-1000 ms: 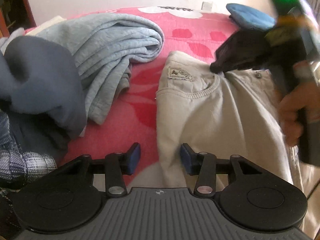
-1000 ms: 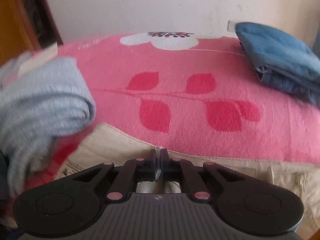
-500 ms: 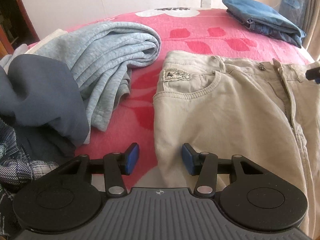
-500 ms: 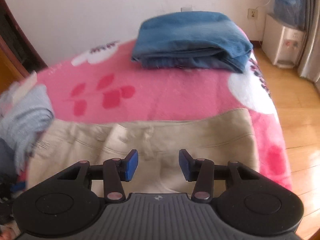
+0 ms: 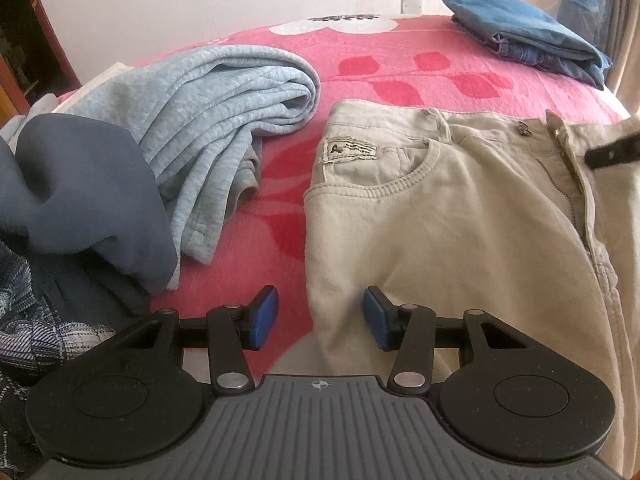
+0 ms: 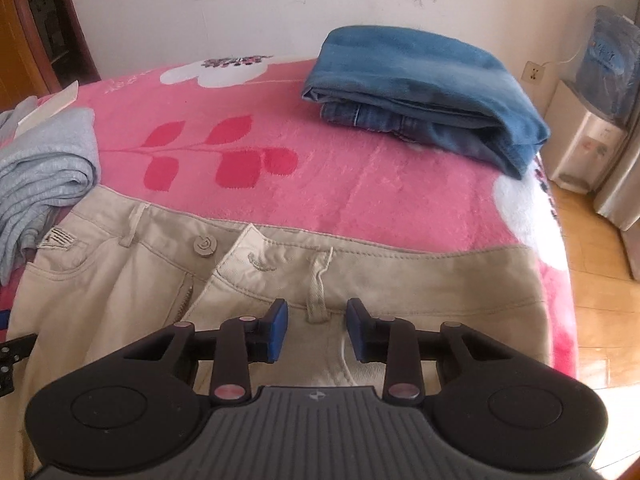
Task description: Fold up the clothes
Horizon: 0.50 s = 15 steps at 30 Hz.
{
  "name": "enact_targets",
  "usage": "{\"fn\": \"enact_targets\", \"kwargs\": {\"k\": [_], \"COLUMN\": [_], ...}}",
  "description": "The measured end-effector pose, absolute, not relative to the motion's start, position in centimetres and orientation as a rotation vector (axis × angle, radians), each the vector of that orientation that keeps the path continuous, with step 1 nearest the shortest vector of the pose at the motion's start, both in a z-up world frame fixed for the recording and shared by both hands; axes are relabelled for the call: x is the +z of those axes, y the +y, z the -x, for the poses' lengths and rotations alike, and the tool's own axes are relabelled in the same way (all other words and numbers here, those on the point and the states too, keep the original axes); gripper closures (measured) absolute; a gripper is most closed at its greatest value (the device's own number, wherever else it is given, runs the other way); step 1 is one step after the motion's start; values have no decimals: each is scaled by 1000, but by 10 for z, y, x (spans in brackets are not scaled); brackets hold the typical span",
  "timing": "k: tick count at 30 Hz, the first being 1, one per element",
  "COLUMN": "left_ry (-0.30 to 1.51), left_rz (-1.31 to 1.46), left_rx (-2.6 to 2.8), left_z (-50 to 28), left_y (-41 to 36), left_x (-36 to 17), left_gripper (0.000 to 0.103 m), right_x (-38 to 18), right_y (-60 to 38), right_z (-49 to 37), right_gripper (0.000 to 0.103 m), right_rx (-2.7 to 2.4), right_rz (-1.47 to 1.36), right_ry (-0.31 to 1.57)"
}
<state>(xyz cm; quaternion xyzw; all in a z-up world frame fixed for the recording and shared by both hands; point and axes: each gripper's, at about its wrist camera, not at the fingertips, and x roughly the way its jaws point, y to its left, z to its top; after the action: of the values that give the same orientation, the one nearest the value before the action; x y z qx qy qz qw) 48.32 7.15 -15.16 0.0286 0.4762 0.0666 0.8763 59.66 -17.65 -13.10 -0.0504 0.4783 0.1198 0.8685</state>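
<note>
only right view shows the water dispenser [image 6: 586, 148] beyond khaki trousers [image 6: 360, 276].

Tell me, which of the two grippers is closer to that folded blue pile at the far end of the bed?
Right. The right gripper hovers open over the beige trousers' waistband, facing the folded blue pile. The left gripper, also open, sits at the trousers' left edge, farther back.

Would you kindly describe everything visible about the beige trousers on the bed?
The beige trousers lie flat, front up, on the pink blanket. They look like sturdy cotton twill, with belt loops, curved pocket, stitched label and grey button. The fly is open. A grey-blue garment lies beside the waistband. Neither hand-held gripper grips them.
</note>
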Motion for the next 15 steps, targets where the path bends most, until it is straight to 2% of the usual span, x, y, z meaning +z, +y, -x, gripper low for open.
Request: {"fn": "enact_targets", "kwargs": {"k": [3, 5, 15], "left_ry": [994, 993, 989], "left_rz": [-48, -44, -37], "left_rx": [138, 135, 140], "left_z": [-483, -483, -484], "left_y": [73, 74, 76], "left_x": [-151, -150, -150], "left_gripper": [55, 55, 55], "right_x": [-137, -128, -129], "right_y": [-176, -179, -185], "right_z": [-597, -596, -619], "right_gripper": [89, 102, 103], "right_rx": [232, 217, 114], "right_rz": [128, 92, -3], "right_ry": [991, 962, 935]}}
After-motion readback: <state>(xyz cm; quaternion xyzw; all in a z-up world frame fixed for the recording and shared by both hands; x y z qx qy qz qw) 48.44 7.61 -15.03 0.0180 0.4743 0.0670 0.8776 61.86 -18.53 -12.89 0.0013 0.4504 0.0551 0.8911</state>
